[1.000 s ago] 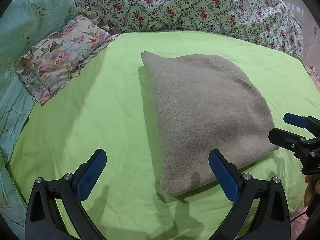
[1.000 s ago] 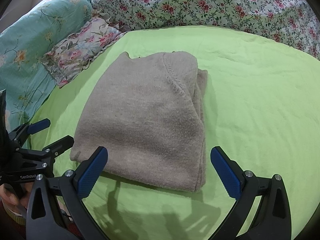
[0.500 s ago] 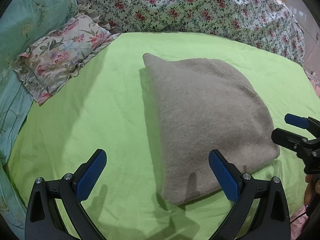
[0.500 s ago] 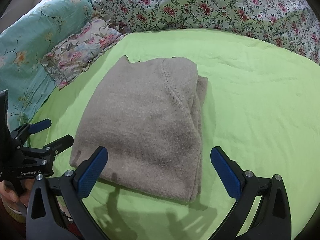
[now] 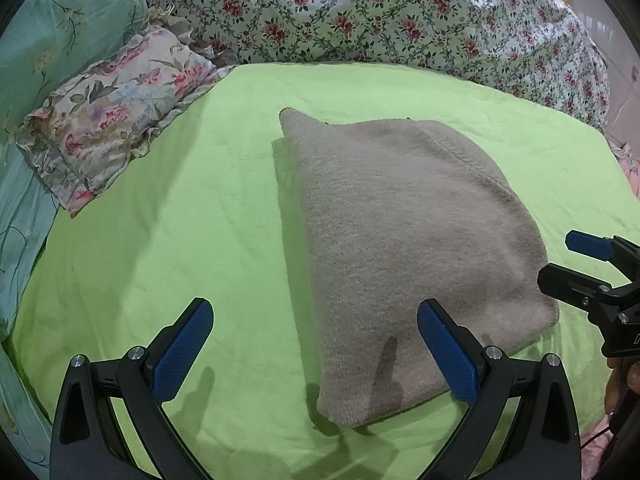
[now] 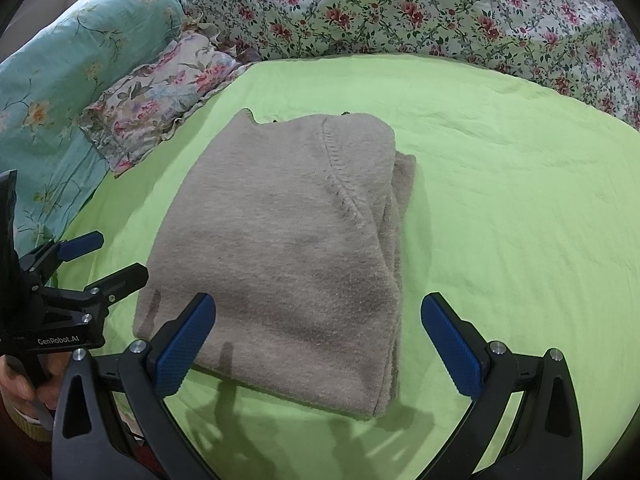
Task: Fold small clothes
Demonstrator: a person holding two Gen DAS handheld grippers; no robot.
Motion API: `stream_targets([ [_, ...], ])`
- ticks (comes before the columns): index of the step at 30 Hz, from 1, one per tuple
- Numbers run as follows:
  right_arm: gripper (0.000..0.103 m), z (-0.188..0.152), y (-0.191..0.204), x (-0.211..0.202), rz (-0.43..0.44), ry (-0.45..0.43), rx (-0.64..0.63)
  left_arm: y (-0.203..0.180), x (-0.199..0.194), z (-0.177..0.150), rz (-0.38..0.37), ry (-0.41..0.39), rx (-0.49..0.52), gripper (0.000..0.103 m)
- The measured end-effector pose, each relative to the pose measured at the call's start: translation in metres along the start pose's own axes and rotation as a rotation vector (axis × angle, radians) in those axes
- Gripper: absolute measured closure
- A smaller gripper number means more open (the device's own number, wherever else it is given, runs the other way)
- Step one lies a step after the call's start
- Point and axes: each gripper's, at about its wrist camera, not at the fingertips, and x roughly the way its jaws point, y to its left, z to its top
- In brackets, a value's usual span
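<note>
On green sheet (image 6: 500, 200), folded sweater (image 6: 280, 248) lies flat.

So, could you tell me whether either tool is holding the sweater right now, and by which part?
Nothing is held. The left tool and right tool are both open above the folded grey sweater, which lies free on the green sheet.

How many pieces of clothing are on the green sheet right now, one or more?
1: a single folded grey sweater in the middle of the green sheet, just ahead of both open grippers. Its folds show several layers, so a smaller item tucked inside can't be ruled out.
</note>
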Motion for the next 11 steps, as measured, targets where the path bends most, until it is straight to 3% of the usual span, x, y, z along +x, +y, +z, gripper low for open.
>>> stream_targets([
  [11,0.001,0.0007,-0.0031,0.0007,0.016,-0.005,0.012,0.0006,0.0022,0.0010,0.002,0.005,-0.007,0.001],
])
